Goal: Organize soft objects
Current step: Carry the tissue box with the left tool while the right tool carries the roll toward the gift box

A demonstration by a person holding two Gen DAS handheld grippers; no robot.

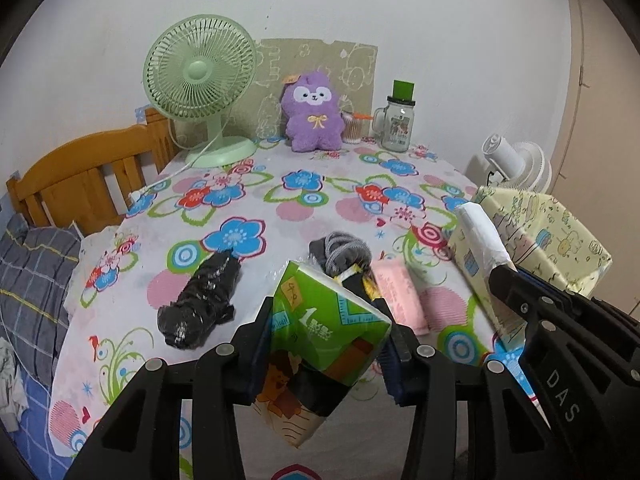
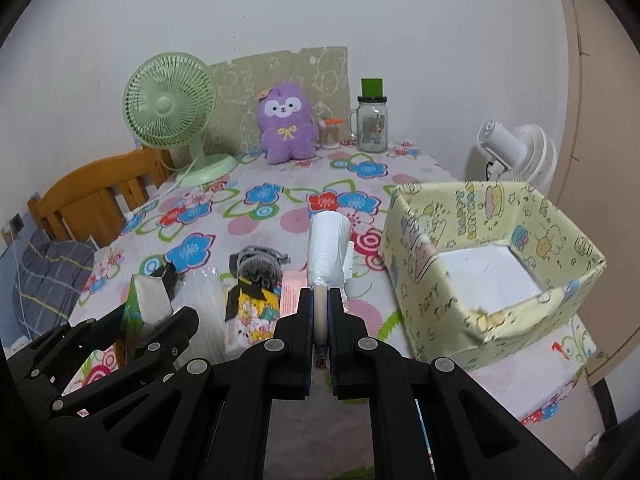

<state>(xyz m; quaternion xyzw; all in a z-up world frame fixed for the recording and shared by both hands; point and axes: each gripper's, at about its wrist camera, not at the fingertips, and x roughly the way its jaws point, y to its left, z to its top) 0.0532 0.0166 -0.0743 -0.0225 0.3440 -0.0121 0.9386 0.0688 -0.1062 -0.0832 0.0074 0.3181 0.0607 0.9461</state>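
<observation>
So the bench (image 2: 280,208) with the flowery cloth is the biggest thing here, and the yellow cartoon box (image 2: 496,240) sitting open-topped near its right edge is pretty clearly where the soft stuff is meant to go, so I'll place everything off that box. It looks empty inside, just the white bottom showing, so plenty of room to drop things in. The box's near wall stands fairly tall though, so anything going in probably has to clear that rim first. Left of the box, lifted off the cloth, the left gripper (image 1: 328,332) is clamped on a green tissue pack (image 1: 332,320), squeezing it by its sides, tilted on a corner. Just left of the box, the right gripper (image 2: 320,312) is pinched tight on the thin end of a white plastic-wrapped roll (image 2: 328,248), which sticks out forward like a wand, my guess is because the narrow end is the only bit that fits the jaws. Still lying on the cloth left of the box: a black wrapped bundle (image 1: 200,300) furthest out, a grey sock ball (image 1: 340,252), and a pink pack (image 1: 400,296) nearest the box. The two grippers are close side by side, so they could bump going for the box together.
</observation>
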